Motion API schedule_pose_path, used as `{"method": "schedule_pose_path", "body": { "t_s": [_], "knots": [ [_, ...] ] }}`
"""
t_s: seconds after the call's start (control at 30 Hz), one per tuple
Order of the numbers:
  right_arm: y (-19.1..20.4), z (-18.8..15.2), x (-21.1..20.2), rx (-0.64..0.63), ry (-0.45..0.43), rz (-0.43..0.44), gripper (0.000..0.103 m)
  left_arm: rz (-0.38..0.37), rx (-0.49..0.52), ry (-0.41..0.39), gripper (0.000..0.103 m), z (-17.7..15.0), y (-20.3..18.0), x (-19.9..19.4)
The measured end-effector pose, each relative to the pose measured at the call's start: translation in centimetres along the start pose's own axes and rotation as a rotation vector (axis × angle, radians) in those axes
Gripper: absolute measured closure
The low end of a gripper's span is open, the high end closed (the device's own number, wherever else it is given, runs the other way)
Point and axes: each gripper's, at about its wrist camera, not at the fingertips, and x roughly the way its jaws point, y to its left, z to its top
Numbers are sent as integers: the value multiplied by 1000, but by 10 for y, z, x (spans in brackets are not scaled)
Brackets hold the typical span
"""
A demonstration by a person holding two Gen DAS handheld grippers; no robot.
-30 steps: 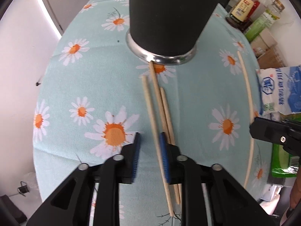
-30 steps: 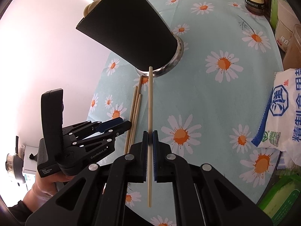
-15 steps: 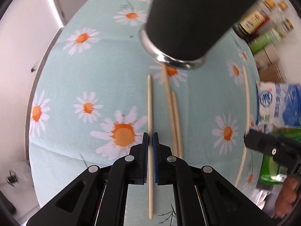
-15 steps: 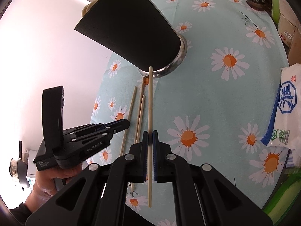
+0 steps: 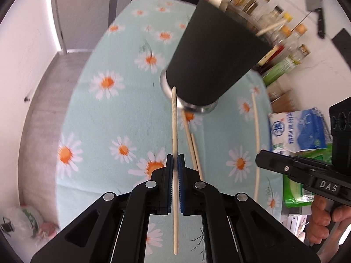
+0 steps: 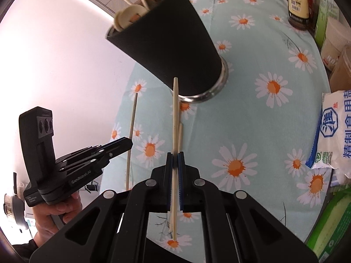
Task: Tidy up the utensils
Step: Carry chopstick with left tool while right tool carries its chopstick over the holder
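Observation:
My left gripper (image 5: 174,161) is shut on a pale wooden chopstick (image 5: 174,120), held off the daisy tablecloth (image 5: 105,118) and pointing at the foot of the black utensil holder (image 5: 217,65). Two more chopsticks (image 5: 192,140) lie on the cloth just right of it. My right gripper (image 6: 174,160) is shut on another chopstick (image 6: 175,114), also lifted and aimed at the holder (image 6: 171,39), which has several utensils sticking out of its top. Each view shows the other gripper off to the side with its stick: the right gripper (image 5: 261,160) and the left gripper (image 6: 128,142).
A white and blue salt bag (image 6: 335,131) and a green packet (image 5: 296,188) lie at the right. Sauce bottles (image 6: 298,0) and jars stand along the far right edge. A cleaver (image 5: 316,6) hangs on the wall. The cloth's left edge (image 5: 65,100) drops to the floor.
The left gripper closed on one of the three chopsticks on the cloth and lifted it. Both grippers rose and tilted up, bringing the holder's rim into view.

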Motion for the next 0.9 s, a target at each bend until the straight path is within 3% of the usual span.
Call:
{"method": "schedule_pose_path", "body": {
  "t_s": [0.43,0.9],
  "knots": [
    [52,3,-15,-74,-106,2,98,-80,149,-153,99,14,-7,-74],
    [68,30,-59,-112,-299,72,97,-124,212,-284,99,42,-24,-109]
  ]
}}
